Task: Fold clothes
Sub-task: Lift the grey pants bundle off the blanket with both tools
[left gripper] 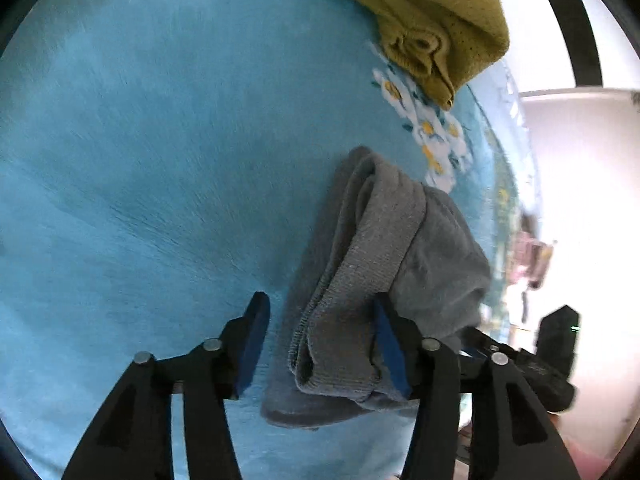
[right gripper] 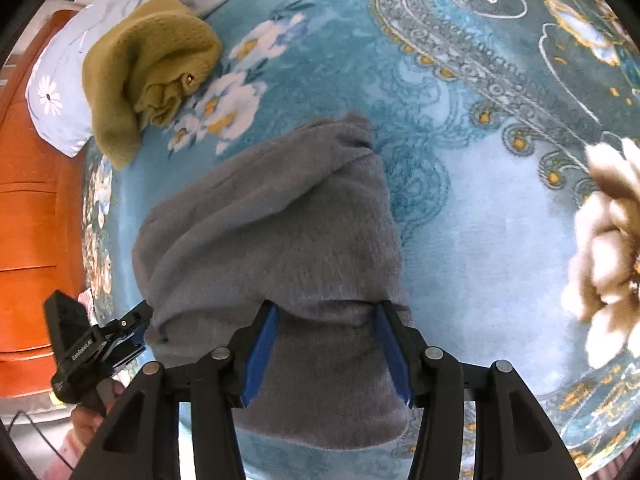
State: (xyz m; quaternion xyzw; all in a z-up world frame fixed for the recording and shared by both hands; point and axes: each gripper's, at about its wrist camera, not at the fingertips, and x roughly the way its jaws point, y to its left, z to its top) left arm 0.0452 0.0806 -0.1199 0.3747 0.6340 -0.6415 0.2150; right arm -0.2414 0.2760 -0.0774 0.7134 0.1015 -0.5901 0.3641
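Observation:
A grey knit garment [right gripper: 272,232] lies bunched and partly folded on the blue blanket [right gripper: 492,216]. It also shows in the left wrist view [left gripper: 360,280], with its ribbed edge between my fingers. My left gripper [left gripper: 320,344] is open over that edge, the cloth draped against the right finger [left gripper: 390,344]. My right gripper [right gripper: 326,348] is open, its fingers on either side of the garment's near end. The other gripper [right gripper: 92,352] shows at the garment's left side in the right wrist view.
A folded olive-green knit garment [right gripper: 148,68] lies at the back, seen too in the left wrist view [left gripper: 432,20]. A pale floral pillow [right gripper: 60,92] sits behind it. An orange wooden bed frame [right gripper: 28,240] runs along the left. The blanket's edge [left gripper: 504,200] drops off at right.

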